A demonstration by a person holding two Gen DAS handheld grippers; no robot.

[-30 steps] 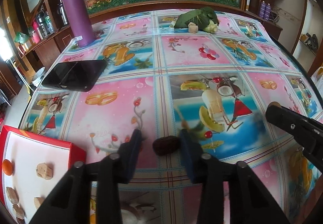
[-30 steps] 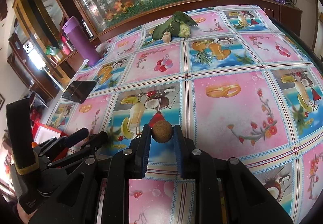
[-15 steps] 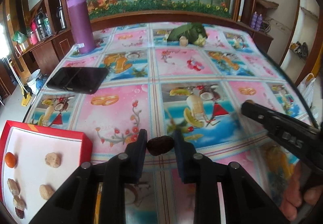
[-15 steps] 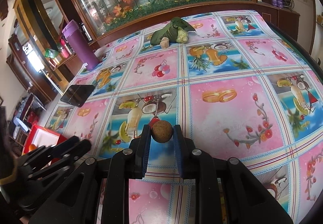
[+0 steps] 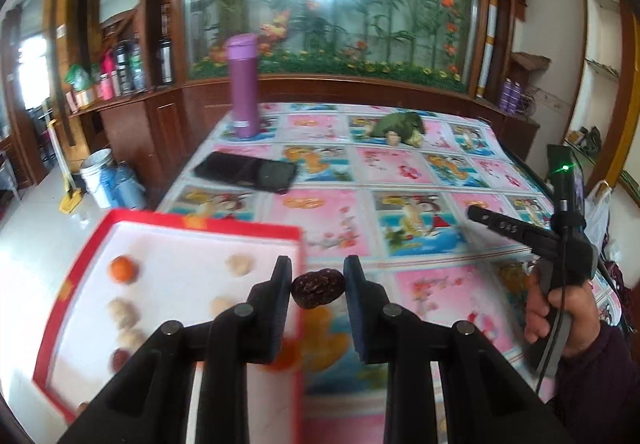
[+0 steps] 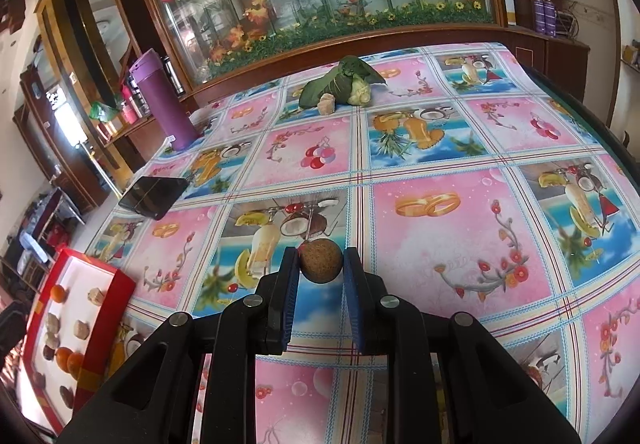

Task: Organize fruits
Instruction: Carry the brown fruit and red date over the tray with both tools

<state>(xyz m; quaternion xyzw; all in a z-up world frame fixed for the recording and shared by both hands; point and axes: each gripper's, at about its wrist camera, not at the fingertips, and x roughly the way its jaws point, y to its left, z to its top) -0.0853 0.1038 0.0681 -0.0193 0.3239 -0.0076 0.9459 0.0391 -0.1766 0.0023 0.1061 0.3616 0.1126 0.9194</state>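
Left wrist view: the left gripper [image 5: 318,280] fills the lower middle of the frame, its black jaws closed on a dark brown wrinkled date [image 5: 318,288] held between the pads. Below and left of it lies a red-rimmed white tray [image 5: 192,222], whose right wall sits just under the left finger. On the tray's white floor are a small orange fruit [image 5: 123,270] at the upper left, several pale beige round fruits [image 5: 240,264] scattered across the middle, and a dark red fruit [image 5: 119,359] near the lower left; motion blur softens them all. At the right edge, the right gripper [image 5: 480,212] points toward the centre, held by a hand [image 5: 556,308]; its jaws cannot be read from this side. In the upper middle, a tall purple flask [image 5: 243,85] stands on the fruit-print tablecloth [image 5: 400,171], with a black tablet [image 5: 246,171] lying flat below it and a bundle of green leaves [image 5: 400,123] to the right.

Right wrist view: the right gripper [image 6: 321,264] at the lower centre has its jaws clamped on a round tan rough-skinned fruit [image 6: 321,260], raised over the tablecloth. The tray shows at the lower left edge, well apart from this gripper. The flask stands at the upper left, the tablet below it, the leaves at the upper centre.
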